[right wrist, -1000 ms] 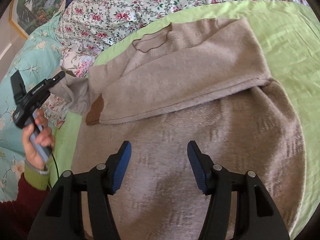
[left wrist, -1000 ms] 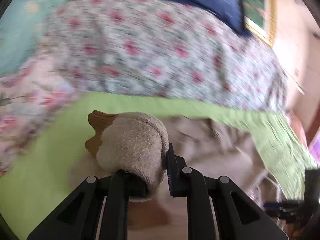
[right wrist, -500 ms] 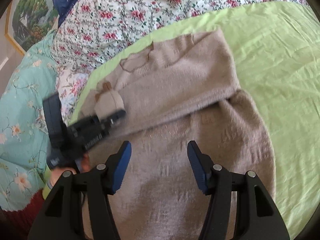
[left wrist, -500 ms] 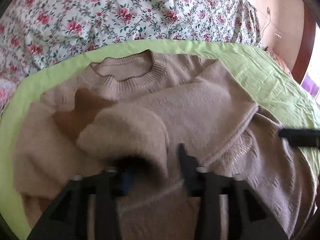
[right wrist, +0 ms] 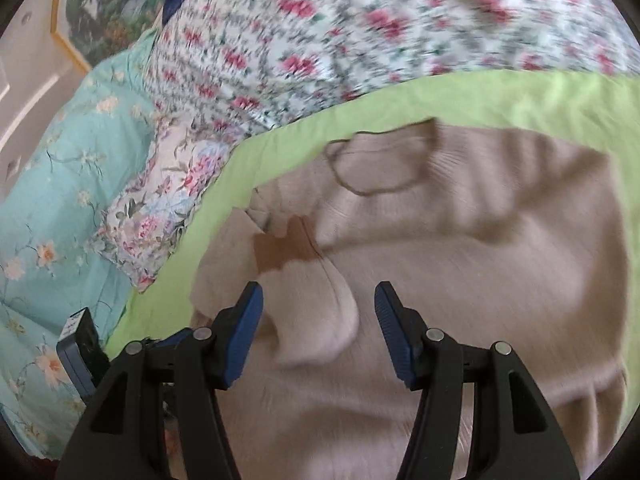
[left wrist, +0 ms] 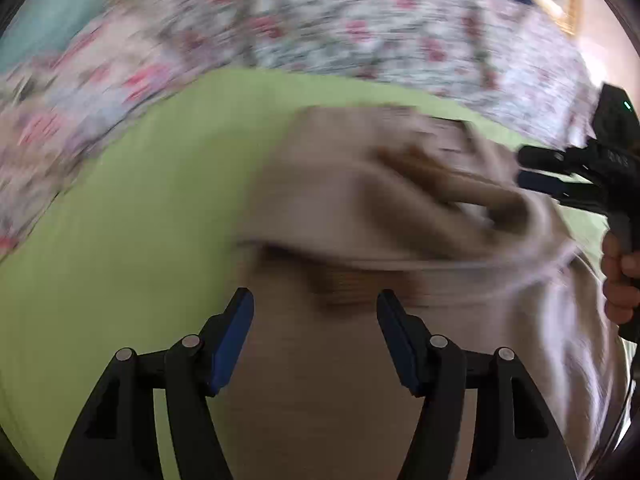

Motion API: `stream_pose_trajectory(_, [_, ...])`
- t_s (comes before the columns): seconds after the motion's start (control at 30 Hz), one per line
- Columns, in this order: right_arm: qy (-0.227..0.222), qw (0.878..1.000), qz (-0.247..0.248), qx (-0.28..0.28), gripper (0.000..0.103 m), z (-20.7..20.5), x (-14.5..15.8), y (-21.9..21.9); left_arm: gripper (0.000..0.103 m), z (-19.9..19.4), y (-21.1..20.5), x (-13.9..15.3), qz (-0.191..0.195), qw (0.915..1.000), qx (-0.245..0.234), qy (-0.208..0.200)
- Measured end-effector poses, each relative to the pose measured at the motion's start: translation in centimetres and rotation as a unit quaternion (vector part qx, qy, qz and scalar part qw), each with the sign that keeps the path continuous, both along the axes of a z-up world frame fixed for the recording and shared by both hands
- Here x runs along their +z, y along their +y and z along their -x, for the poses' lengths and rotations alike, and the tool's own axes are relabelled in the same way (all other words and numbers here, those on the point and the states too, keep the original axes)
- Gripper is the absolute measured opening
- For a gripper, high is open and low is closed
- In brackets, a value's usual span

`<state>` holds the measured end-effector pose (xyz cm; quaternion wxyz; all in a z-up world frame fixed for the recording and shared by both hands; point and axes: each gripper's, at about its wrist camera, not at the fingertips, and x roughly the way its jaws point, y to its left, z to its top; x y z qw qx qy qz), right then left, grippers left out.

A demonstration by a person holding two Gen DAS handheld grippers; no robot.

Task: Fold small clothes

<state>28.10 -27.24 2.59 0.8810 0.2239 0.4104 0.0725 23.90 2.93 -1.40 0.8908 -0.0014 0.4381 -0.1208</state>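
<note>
A small beige knit sweater (right wrist: 460,264) lies on a light green sheet (right wrist: 480,96), neck hole away from me. Both sleeves are folded across its body; the left sleeve with a brown elbow patch (right wrist: 280,250) lies on top. The sweater also shows, blurred, in the left wrist view (left wrist: 360,208). My left gripper (left wrist: 314,336) is open and empty over the sweater's lower part. My right gripper (right wrist: 318,328) is open and empty just above the folded sleeve's cuff. The right gripper also shows at the right edge of the left wrist view (left wrist: 560,172).
The green sheet (left wrist: 120,240) lies on a bed with a floral quilt (right wrist: 360,20) behind it and a turquoise flowered cover (right wrist: 60,200) to the left. A framed picture (right wrist: 100,12) hangs on the far wall.
My left gripper has let go of the sleeve, laid it across the sweater's body, opened and pulled back. My right gripper has moved forward and down toward the folded sleeve.
</note>
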Motion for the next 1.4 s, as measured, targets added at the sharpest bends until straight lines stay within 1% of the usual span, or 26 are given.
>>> stream_pose_trajectory(0.07, [0.013, 1.000, 0.001, 0.013, 0.059, -2.1, -0.8, 0.5, 0.063, -1.1, 2.0, -1.0, 0.008, 0.9994, 0.031, 0.013])
stream_pose_trajectory(0.17, [0.040, 0.999, 0.006, 0.031, 0.059, -6.3, -2.4, 1.0, 0.063, -2.8, 3.0, -2.4, 0.024, 0.9976, 0.052, 0.038])
stream_pose_trajectory(0.23, [0.060, 0.997, 0.007, 0.043, 0.059, -8.4, -3.4, 1.3, 0.063, -3.5, 2.6, -2.2, 0.018, 0.9980, 0.053, 0.029])
stream_pose_trajectory(0.27, [0.066, 0.996, -0.005, 0.051, 0.059, -9.1, -3.9, 1.6, 0.063, -3.9, 2.3, -2.1, 0.013, 0.9983, 0.051, 0.027])
stream_pose_trajectory(0.3, [0.066, 0.996, -0.015, 0.059, 0.045, -9.4, -4.1, 1.8, 0.063, -4.2, 2.0, -2.1, 0.008, 0.9984, 0.049, 0.025])
stream_pose_trajectory(0.33, [0.066, 0.996, -0.014, 0.065, 0.018, -9.5, -4.0, 2.3, 0.063, -4.5, 1.7, -2.0, 0.002, 0.9985, 0.048, 0.024])
stream_pose_trajectory(0.37, [0.061, 0.996, -0.006, 0.064, 0.013, -9.2, -3.6, 2.7, 0.063, -5.2, 1.2, -2.0, -0.009, 0.9985, 0.050, 0.021])
stream_pose_trajectory(0.43, [0.018, 0.999, -0.001, 0.049, 0.010, -7.9, -1.2, 2.4, 0.061, -6.0, 0.6, -2.0, -0.024, 0.9981, 0.053, 0.020])
stream_pose_trajectory(0.47, [-0.004, 0.999, -0.009, 0.036, 0.010, -6.7, 0.0, 1.9, 0.057, -6.1, 0.5, -1.9, -0.032, 0.9977, 0.057, 0.015])
stream_pose_trajectory(0.53, [-0.057, 0.998, -0.026, -0.016, 0.010, -2.9, 2.9, -0.1, 0.052, -6.3, 0.4, -1.8, -0.044, 0.9962, 0.075, 0.008])
stream_pose_trajectory(0.6, [-0.096, 0.992, -0.028, -0.079, 0.010, 1.2, 4.8, -2.6, 0.051, -5.8, 0.8, -1.5, -0.050, 0.9937, 0.101, -0.002])
stream_pose_trajectory(0.63, [-0.111, 0.986, -0.029, -0.121, 0.010, 3.9, 5.4, -4.3, 0.051, -5.6, 0.9, -1.4, -0.053, 0.9923, 0.112, -0.007])
stream_pose_trajectory(0.67, [-0.116, 0.981, -0.027, -0.150, 0.010, 5.7, 5.6, -5.5, 0.052, -5.1, 1.3, -1.2, -0.047, 0.9915, 0.121, -0.010])
stream_pose_trajectory(0.7, [-0.117, 0.976, -0.023, -0.184, 0.010, 7.8, 5.3, -6.9, 0.053, -4.9, 1.3, -1.2, -0.041, 0.9914, 0.124, -0.011])
stream_pose_trajectory(0.77, [-0.104, 0.971, -0.027, -0.215, 0.010, 9.9, 3.9, -8.3, 0.053, -4.3, 1.1, -1.0, -0.042, 0.9906, 0.129, -0.016])
stream_pose_trajectory(0.87, [-0.045, 0.971, -0.026, -0.232, 0.009, 10.7, 0.4, -9.2, 0.053, -3.6, 0.2, -1.3, -0.073, 0.9890, 0.128, -0.017])
stream_pose_trajectory(0.97, [0.016, 0.970, -0.027, -0.243, 0.009, 11.1, -2.7, -9.8, 0.054, -3.0, 0.8, -1.7, -0.060, 0.9901, 0.126, -0.004])
stream_pose_trajectory(1.03, [0.033, 0.964, -0.040, -0.260, 0.013, 12.0, -3.4, -10.3, 0.056, -2.6, 1.5, -1.8, -0.045, 0.9908, 0.128, 0.002])
stream_pose_trajectory(1.07, [0.033, 0.961, -0.033, -0.272, 0.014, 12.5, -3.1, -10.2, 0.056, -2.5, 1.9, -1.9, -0.039, 0.9904, 0.133, 0.003])
stream_pose_trajectory(1.13, [0.016, 0.958, 0.009, -0.286, 0.026, 13.3, -1.0, -9.0, 0.058, -2.2, 2.9, -2.1, -0.017, 0.9887, 0.149, 0.006])
stream_pose_trajectory(1.17, [0.000, 0.959, 0.026, -0.282, 0.029, 13.4, 0.1, -8.3, 0.058, -2.0, 3.3, -2.1, -0.004, 0.9879, 0.155, 0.007])
stream_pose_trajectory(1.23, [-0.040, 0.968, 0.042, -0.243, 0.041, 12.7, 2.5, -6.2, 0.059, -2.0, 3.6, -2.2, 0.010, 0.9870, 0.160, 0.006])
stream_pose_trajectory(1.27, [-0.048, 0.974, 0.045, -0.215, 0.055, 11.6, 3.3, -5.2, 0.059, -1.9, 3.5, -2.2, 0.008, 0.9869, 0.161, 0.003])
stream_pose_trajectory(1.3, [-0.051, 0.982, 0.045, -0.176, 0.064, 9.8, 4.0, -3.9, 0.059, -1.9, 3.3, -2.2, 0.004, 0.9869, 0.161, 0.002])
stream_pose_trajectory(1.37, [-0.062, 0.990, 0.050, -0.120, 0.064, 6.6, 5.0, -1.5, 0.059, -1.9, 3.0, -2.2, -0.003, 0.9869, 0.161, -0.001])
stream_pose_trajectory(1.4, [-0.061, 0.994, 0.054, -0.078, 0.072, 4.5, 5.2, -0.1, 0.060, -1.9, 2.9, -2.2, -0.005, 0.9869, 0.161, -0.002])
